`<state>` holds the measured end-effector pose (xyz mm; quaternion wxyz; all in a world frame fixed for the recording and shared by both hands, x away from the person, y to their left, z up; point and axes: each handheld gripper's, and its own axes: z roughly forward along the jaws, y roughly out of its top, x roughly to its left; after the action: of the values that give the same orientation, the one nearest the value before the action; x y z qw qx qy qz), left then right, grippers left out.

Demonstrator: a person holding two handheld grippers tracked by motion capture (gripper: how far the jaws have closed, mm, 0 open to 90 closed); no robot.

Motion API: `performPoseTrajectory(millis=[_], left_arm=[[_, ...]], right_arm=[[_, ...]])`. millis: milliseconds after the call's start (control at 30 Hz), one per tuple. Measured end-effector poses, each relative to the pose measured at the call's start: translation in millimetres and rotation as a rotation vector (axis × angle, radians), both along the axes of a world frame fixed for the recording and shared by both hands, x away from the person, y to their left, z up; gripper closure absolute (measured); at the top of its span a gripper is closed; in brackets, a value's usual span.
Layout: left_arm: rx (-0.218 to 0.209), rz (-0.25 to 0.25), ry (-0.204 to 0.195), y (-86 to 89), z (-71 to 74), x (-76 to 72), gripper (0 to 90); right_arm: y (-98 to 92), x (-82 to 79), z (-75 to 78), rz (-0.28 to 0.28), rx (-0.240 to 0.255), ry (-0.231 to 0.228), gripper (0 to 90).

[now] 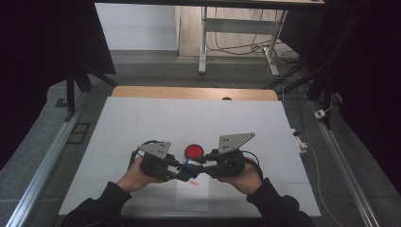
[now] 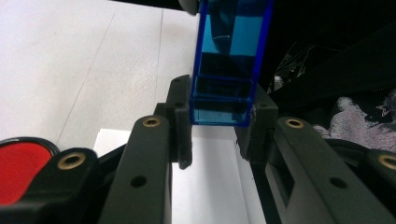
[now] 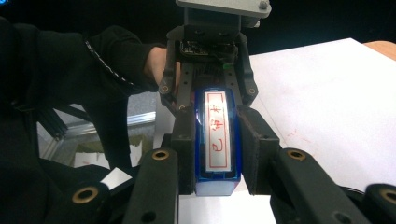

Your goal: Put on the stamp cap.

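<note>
Surface: white sheet [image 1: 142, 123] over a wooden table [image 1: 194, 92], the wood showing as a strip at 12 o'clock; a smaller white paper [image 1: 191, 196] lies at 6 o'clock.
Room: grey floor, dark curtains at 9 and 3 o'clock, a white desk frame [image 1: 236, 28] with loose cables at 12 o'clock, metal rails down both sides.
Stamp [image 3: 217, 140]: long clear-blue block, boxy, hollow-looking at one end; one face carries a white label with a red outline and red characters, which I cannot read.
Stamp place: held off the sheet between the two grippers, just above the small paper, at 6 o'clock from the red disc [image 1: 194, 151].
Left gripper [image 2: 219, 135]: jaws pinch one end of the stamp, pads pressed on its sides.
Right gripper [image 3: 217, 163]: jaws pinch the other end, label facing its camera.
Red marks [image 1: 193, 182]: faint print on the paper under the stamp.
Count: one stamp, one red disc, two grippers, two hands, one small paper.
</note>
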<state>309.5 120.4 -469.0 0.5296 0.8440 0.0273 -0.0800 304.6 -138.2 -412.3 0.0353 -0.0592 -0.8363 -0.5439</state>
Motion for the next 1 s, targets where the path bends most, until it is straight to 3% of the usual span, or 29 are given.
performPoseTrajectory(millis=[367,533,800,1000], left_arm=[[-0.009,-0.009,-0.031,0.7,0.1,-0.9,68.6],[-0.019,-0.007,-0.033,1.1,-0.4,-0.9,68.6],[-0.05,0.0,-0.032,2.4,0.7,-1.4,68.7],[-0.052,0.006,-0.025,2.0,-0.2,-0.6,67.4]], right_arm=[[-1.8,3.9,-3.2,0.01,0.016,0.052,70.1],[-1.5,3.8,-3.2,0.007,0.014,0.048,70.1],[-3.4,4.1,-3.1,0.005,0.058,0.061,70.1],[-3.1,4.3,-2.3,-0.007,0.047,0.056,70.2]])
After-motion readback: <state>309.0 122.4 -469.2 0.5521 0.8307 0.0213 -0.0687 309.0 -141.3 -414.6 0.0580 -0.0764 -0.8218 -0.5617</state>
